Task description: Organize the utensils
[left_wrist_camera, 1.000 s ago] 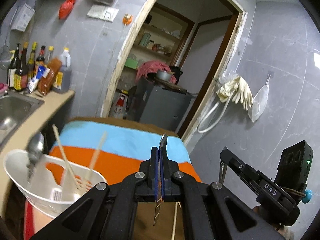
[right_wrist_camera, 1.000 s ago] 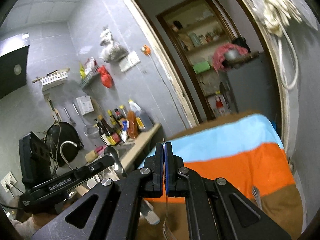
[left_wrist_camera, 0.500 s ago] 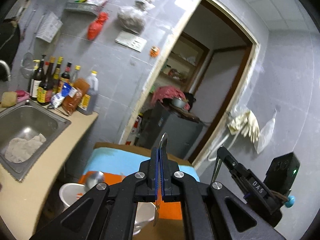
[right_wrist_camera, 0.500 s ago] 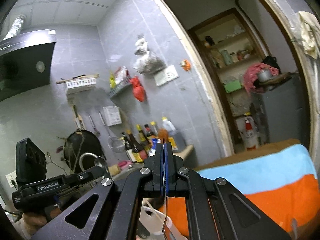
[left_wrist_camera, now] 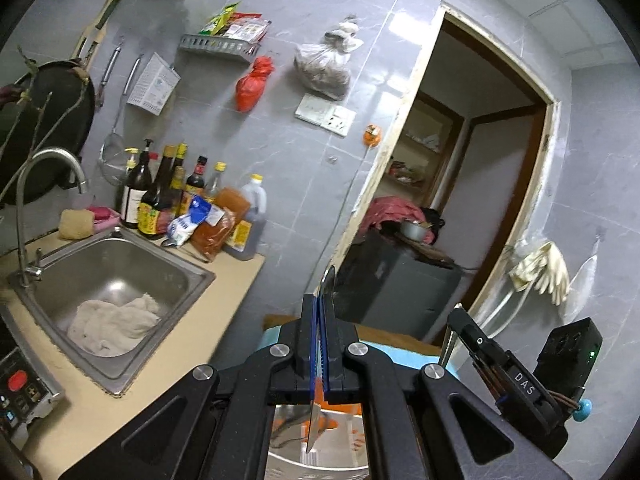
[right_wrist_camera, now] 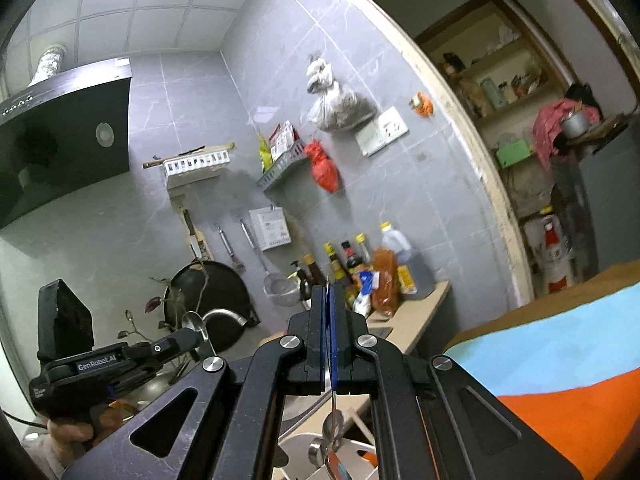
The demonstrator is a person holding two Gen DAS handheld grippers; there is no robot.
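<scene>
Ahead and left of the left gripper (left_wrist_camera: 319, 312) lie a steel sink (left_wrist_camera: 192, 276) holding a crumpled white cloth (left_wrist_camera: 112, 320), a curved tap (left_wrist_camera: 48, 160) and a huddle of sauce bottles (left_wrist_camera: 180, 196) against the grey tiled wall; a doorway (left_wrist_camera: 452, 208) opens ahead to the right. Its jaws are pressed together on a thin metal utensil (left_wrist_camera: 329, 284), seen edge-on, whose flat end hangs below the jaws over a white holder (left_wrist_camera: 320, 464) directly beneath. The right gripper (right_wrist_camera: 330, 300) is likewise clamped on a slim metal handle (right_wrist_camera: 331, 364), a spoon by the look of the bowl hanging below; which utensil the left holds I cannot tell. Only the right view shows the black range hood (right_wrist_camera: 60, 140), a dark wok (right_wrist_camera: 216, 292) on the wall, and the striped blue-and-orange cloth (right_wrist_camera: 560, 368) to its right. Each view catches the other gripper off to one side, and the left one there shows a rounded spoon tip (right_wrist_camera: 194, 322) above its fingers. The white holder (right_wrist_camera: 304, 452) sits below the right jaws too, with glossy plastic walls.
</scene>
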